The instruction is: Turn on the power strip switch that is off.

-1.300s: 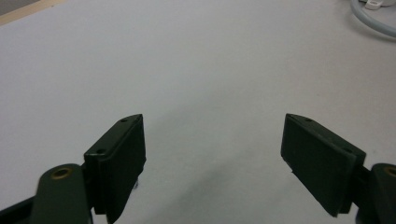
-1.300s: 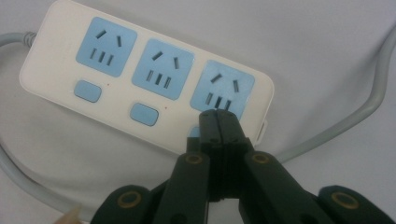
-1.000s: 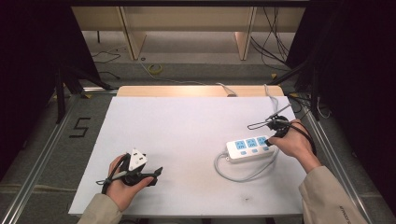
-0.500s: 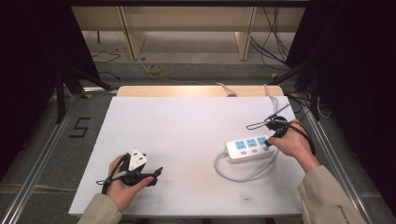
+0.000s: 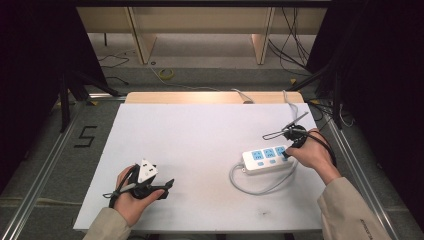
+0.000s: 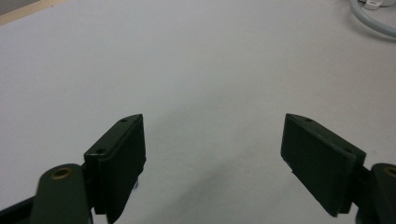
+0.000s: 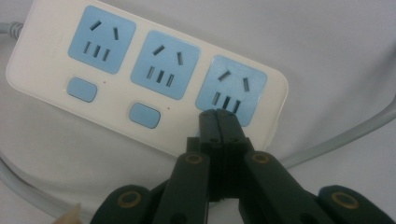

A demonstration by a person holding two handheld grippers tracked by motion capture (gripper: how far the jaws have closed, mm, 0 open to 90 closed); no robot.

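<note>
Looking down from the high view, I see the white three-socket power strip with pale blue outlet faces (image 5: 267,159) lying on the right half of the white table top (image 5: 200,145), its grey cord (image 5: 250,186) looping toward the near edge. My right gripper (image 5: 286,156) sits at the strip's right end, and my left gripper (image 5: 167,184) rests near the front-left corner, well apart from the strip. From up here I cannot tell how either pair of jaws stands.

In the left gripper view, the two black jaws stand wide apart with nothing between them, just bare table. A bit of the grey cord (image 6: 373,21) shows at the top right corner, far off.

The right gripper view gives me what the overhead cannot: the jaws are pressed together into a single tip, holding nothing, and that tip (image 7: 218,120) sits at the front edge of the rightmost socket, where that socket's switch button would be. The two other blue buttons (image 7: 144,115) are plain to see; the third is hidden under the tip.

My judgement: I am pressing that last switch. Whether it has clicked I cannot tell, and no plug is in any socket.
</note>
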